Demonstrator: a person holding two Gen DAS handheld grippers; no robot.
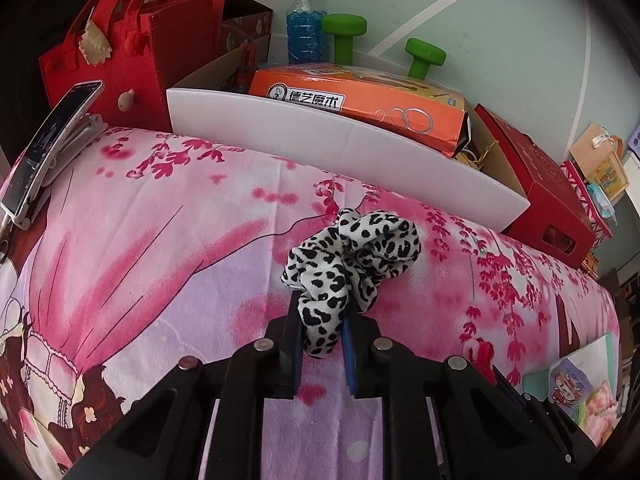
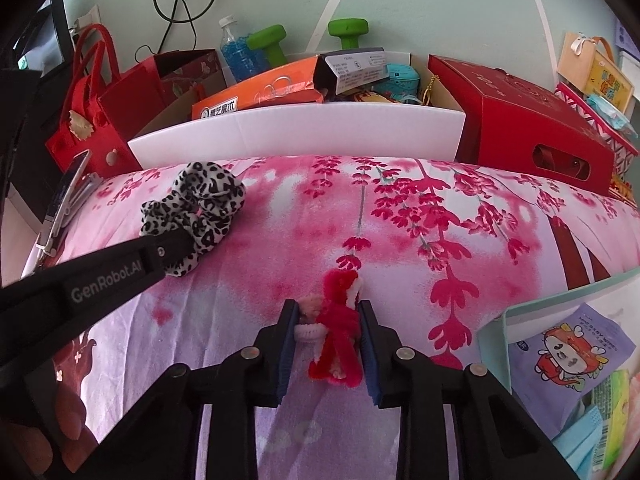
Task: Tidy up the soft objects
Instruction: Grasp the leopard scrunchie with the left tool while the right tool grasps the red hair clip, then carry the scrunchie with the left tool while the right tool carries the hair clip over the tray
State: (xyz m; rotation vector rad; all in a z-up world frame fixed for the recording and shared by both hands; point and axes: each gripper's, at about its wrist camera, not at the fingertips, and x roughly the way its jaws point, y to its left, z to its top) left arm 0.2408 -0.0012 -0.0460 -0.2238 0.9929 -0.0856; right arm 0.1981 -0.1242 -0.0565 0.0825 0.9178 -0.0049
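Observation:
My left gripper (image 1: 322, 312) is shut on a black-and-white leopard-print scrunchie (image 1: 356, 256), held just over the pink floral bedsheet (image 1: 160, 240). The scrunchie also shows in the right wrist view (image 2: 200, 208), pinched by the left gripper (image 2: 176, 248) at the left. My right gripper (image 2: 329, 308) is shut on a red fuzzy hair tie (image 2: 338, 332) with a pale pink band beside it, low over the sheet. A bit of the red tie shows at the lower right of the left wrist view (image 1: 482, 356).
A white bin (image 2: 296, 132) with an orange box (image 2: 260, 96) stands behind the sheet. A red felt bag (image 1: 116, 56) and a phone on a stand (image 1: 48, 144) are at the left, a red box (image 2: 532, 120) at the right. A pale green tray (image 2: 496, 332) with packets lies at lower right.

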